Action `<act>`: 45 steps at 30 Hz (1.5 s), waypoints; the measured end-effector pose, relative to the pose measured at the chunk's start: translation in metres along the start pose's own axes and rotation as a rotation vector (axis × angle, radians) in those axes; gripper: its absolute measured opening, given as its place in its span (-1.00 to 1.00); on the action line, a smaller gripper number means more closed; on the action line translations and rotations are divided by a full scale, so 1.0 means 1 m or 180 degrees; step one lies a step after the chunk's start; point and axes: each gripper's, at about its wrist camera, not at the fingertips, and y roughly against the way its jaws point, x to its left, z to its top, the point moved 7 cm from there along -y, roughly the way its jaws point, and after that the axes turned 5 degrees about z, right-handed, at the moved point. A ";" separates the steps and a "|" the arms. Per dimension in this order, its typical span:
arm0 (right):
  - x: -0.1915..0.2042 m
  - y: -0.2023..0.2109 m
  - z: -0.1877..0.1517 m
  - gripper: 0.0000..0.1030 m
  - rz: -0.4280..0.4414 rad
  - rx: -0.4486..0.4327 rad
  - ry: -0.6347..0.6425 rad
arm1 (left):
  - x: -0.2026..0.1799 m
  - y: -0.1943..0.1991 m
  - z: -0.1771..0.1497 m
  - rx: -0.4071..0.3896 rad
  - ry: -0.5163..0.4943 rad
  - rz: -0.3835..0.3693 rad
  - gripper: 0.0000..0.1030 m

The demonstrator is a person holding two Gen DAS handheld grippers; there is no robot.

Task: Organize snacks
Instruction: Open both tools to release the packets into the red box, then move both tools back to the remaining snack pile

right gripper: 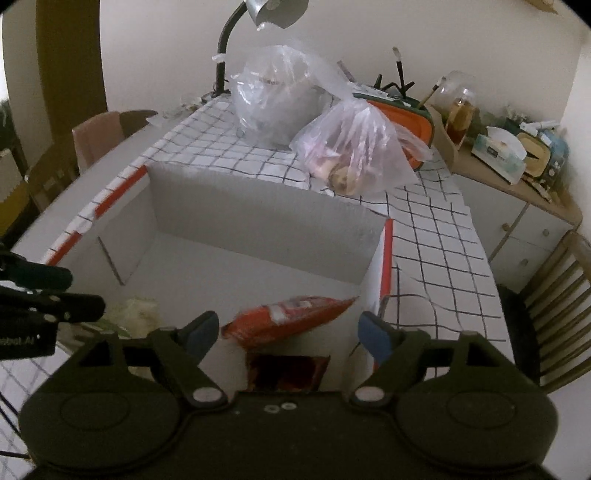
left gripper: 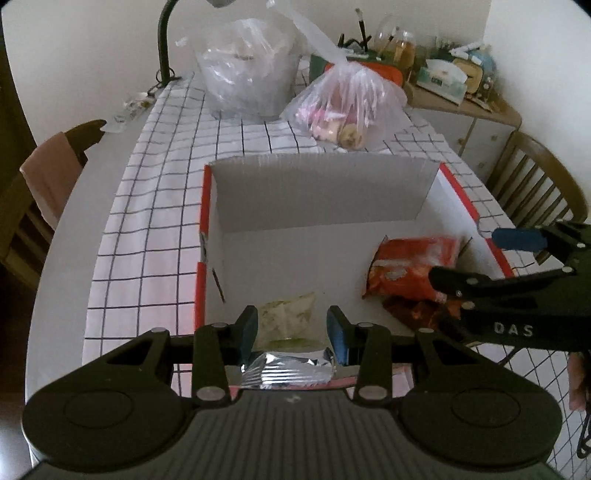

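A white cardboard box [left gripper: 321, 192] with red edges stands open on the checked cloth. Over its near left corner my left gripper [left gripper: 293, 330] is shut on a silver foil packet [left gripper: 291, 369]. Just beyond it a pale green packet [left gripper: 286, 314] lies on the box floor. An orange snack bag [left gripper: 410, 266] rests in the box's right corner, partly on a dark red packet [left gripper: 413, 312]. My right gripper [right gripper: 288, 334] hangs open above that corner, its pads well apart on either side of the orange bag [right gripper: 291, 321] and the dark red packet [right gripper: 288, 373], touching neither. The left gripper [right gripper: 70, 293] shows at the left edge.
Behind the box sit two clear plastic bags [left gripper: 347, 107], [left gripper: 247, 70], with a gooseneck lamp [right gripper: 258, 14] beyond them. Wooden chairs stand at the left [left gripper: 48, 173] and the right [left gripper: 535, 177]. A cluttered cabinet [right gripper: 517, 177] fills the far right corner.
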 end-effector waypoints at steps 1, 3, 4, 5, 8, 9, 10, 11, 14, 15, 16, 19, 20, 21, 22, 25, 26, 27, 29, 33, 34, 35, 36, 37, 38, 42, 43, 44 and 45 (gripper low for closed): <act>0.001 0.004 0.000 0.64 0.0028 -0.0007 -0.0004 | 0.001 0.003 0.001 -0.0023 -0.0002 0.0003 -0.21; 0.005 0.013 0.000 0.66 0.0112 -0.0034 -0.0013 | 0.003 0.011 0.001 -0.0066 0.0009 -0.0010 -0.19; 0.007 0.019 0.000 0.68 0.0143 -0.0057 -0.0019 | 0.005 0.015 -0.001 -0.0083 0.0020 -0.0014 -0.18; 0.009 0.024 0.000 0.69 0.0178 -0.0079 -0.0019 | 0.006 0.018 -0.001 -0.0096 0.0024 -0.0021 -0.17; 0.016 0.040 0.000 0.75 0.0281 -0.0144 0.0028 | 0.009 0.030 -0.005 -0.0151 0.0039 -0.0038 -0.08; 0.019 0.046 -0.001 0.76 0.0309 -0.0171 0.0041 | 0.010 0.035 -0.007 -0.0169 0.0044 -0.0044 -0.03; 0.021 0.052 -0.002 0.79 0.0339 -0.0197 0.0047 | 0.011 0.040 -0.008 -0.0191 0.0054 -0.0049 -0.01; 0.022 0.057 -0.003 0.82 0.0361 -0.0214 0.0047 | 0.011 0.044 -0.010 -0.0216 0.0059 -0.0060 0.03; 0.027 0.071 -0.007 0.86 0.0390 -0.0256 0.0042 | 0.012 0.060 -0.014 -0.0304 0.0055 -0.0066 0.11; 0.028 0.075 -0.009 0.87 0.0386 -0.0270 0.0048 | 0.012 0.064 -0.016 -0.0330 0.0058 -0.0073 0.15; 0.029 0.079 -0.011 0.89 0.0386 -0.0283 0.0051 | 0.013 0.069 -0.017 -0.0355 0.0066 -0.0065 0.17; 0.033 0.090 -0.016 0.92 0.0377 -0.0317 0.0065 | 0.014 0.082 -0.021 -0.0431 0.0088 -0.0066 0.26; 0.034 0.094 -0.017 0.94 0.0383 -0.0332 0.0061 | 0.014 0.085 -0.023 -0.0446 0.0088 -0.0057 0.28; 0.034 0.098 -0.018 0.95 0.0386 -0.0347 0.0049 | 0.014 0.088 -0.024 -0.0458 0.0080 -0.0055 0.31; 0.035 0.101 -0.020 0.96 0.0392 -0.0357 0.0035 | 0.014 0.091 -0.026 -0.0470 0.0077 -0.0051 0.32; 0.039 0.112 -0.024 0.99 0.0414 -0.0395 0.0024 | 0.015 0.100 -0.032 -0.0497 0.0112 -0.0079 0.40; 0.041 0.115 -0.025 0.99 0.0420 -0.0401 0.0029 | 0.015 0.103 -0.034 -0.0506 0.0126 -0.0095 0.42; 0.043 0.119 -0.028 0.99 0.0435 -0.0408 0.0038 | 0.015 0.105 -0.036 -0.0511 0.0129 -0.0103 0.44; 0.047 0.124 -0.031 0.99 0.0446 -0.0409 0.0059 | 0.016 0.109 -0.039 -0.0512 0.0139 -0.0125 0.49; 0.054 0.132 -0.041 1.00 0.0500 -0.0388 0.0062 | 0.015 0.116 -0.048 -0.0521 0.0164 -0.0181 0.55; 0.054 0.133 -0.044 1.00 0.0512 -0.0371 0.0050 | 0.015 0.118 -0.051 -0.0521 0.0177 -0.0208 0.56; 0.056 0.133 -0.046 1.00 0.0515 -0.0354 0.0041 | 0.015 0.119 -0.054 -0.0523 0.0181 -0.0223 0.58; 0.057 0.134 -0.049 1.00 0.0520 -0.0338 0.0038 | 0.015 0.120 -0.057 -0.0522 0.0178 -0.0227 0.60; 0.058 0.135 -0.052 1.00 0.0527 -0.0329 0.0036 | 0.014 0.120 -0.060 -0.0517 0.0173 -0.0229 0.61; 0.059 0.136 -0.055 1.00 0.0530 -0.0323 0.0035 | 0.015 0.120 -0.063 -0.0504 0.0173 -0.0230 0.61; 0.064 0.135 -0.067 1.00 0.0540 -0.0265 0.0016 | 0.017 0.114 -0.078 -0.0386 0.0212 -0.0245 0.61; 0.065 0.134 -0.071 1.00 0.0542 -0.0255 0.0006 | 0.018 0.112 -0.082 -0.0352 0.0219 -0.0249 0.61; 0.066 0.133 -0.073 1.00 0.0543 -0.0242 -0.0007 | 0.019 0.110 -0.085 -0.0321 0.0219 -0.0266 0.61; 0.067 0.131 -0.076 1.00 0.0546 -0.0221 -0.0018 | 0.020 0.108 -0.089 -0.0284 0.0218 -0.0279 0.61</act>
